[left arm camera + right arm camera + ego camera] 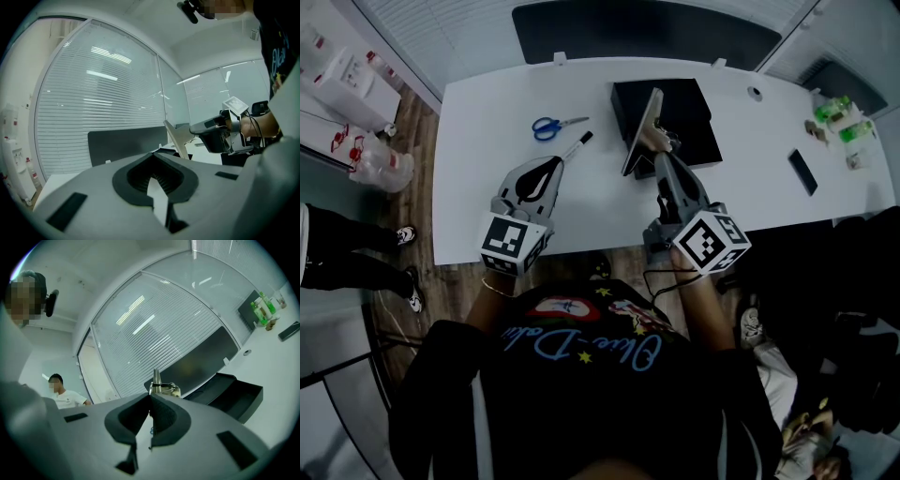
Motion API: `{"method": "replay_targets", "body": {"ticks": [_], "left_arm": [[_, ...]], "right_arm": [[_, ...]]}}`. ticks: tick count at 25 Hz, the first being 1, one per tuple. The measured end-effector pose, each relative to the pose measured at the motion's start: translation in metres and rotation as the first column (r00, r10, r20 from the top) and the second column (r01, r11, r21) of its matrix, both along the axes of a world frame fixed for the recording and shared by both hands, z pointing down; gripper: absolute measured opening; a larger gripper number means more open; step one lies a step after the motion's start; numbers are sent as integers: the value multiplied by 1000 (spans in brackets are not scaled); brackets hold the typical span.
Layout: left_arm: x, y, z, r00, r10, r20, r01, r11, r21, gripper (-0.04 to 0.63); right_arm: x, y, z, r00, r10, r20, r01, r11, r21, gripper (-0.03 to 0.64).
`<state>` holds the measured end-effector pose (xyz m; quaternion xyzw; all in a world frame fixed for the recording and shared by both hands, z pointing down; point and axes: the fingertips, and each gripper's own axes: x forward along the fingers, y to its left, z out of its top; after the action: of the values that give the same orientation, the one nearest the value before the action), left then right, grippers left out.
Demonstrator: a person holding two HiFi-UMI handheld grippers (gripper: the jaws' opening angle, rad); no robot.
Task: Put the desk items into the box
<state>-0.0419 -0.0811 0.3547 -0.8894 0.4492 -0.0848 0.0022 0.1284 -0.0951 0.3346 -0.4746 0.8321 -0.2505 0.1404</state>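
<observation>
My surface was white and the box on it black. The scissors had blue handles; the clipboard was pale tan. My left gripper and right gripper were grey, their cubes patterned in black-and-white squares.

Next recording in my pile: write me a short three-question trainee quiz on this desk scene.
1. Multiple choice: the right gripper is shut on A) a stapler, B) the beige clipboard with a metal clip, C) a mug.
2. True or false: the blue-handled scissors lie on the white desk, outside the open black box.
3. Which gripper's tips are nearest the black marker pen?
Key: 1 B; 2 true; 3 the left gripper.
</observation>
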Motion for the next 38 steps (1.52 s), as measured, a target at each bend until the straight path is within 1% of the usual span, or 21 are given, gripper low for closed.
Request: {"method": "replay_targets", "body": {"ticks": [14,20,25,32,38], "left_arm": [[17,-3,3,1000,4,2,-4,1000,-10,8],[24,-8,0,1000,-16,-7,16,1000,13,8],[35,-10,6,1000,-9,14,8,1000,21,8],[45,-11,7,999,-11,32,10,1000,22,8],[43,-7,9,1000,-18,5,18,1000,17,8]], "right_arm": [[21,-2,5,999,18,29,-17,1000,-15,14],[35,-6,10,999,29,41,-28,999,-26,14],[51,-8,19,998,44,32,-43,998,-38,14],[74,-8,26,996,74,52,-71,996,-63,14],[82,-9,35,994,82,68,-76,994,-80,14]]}}
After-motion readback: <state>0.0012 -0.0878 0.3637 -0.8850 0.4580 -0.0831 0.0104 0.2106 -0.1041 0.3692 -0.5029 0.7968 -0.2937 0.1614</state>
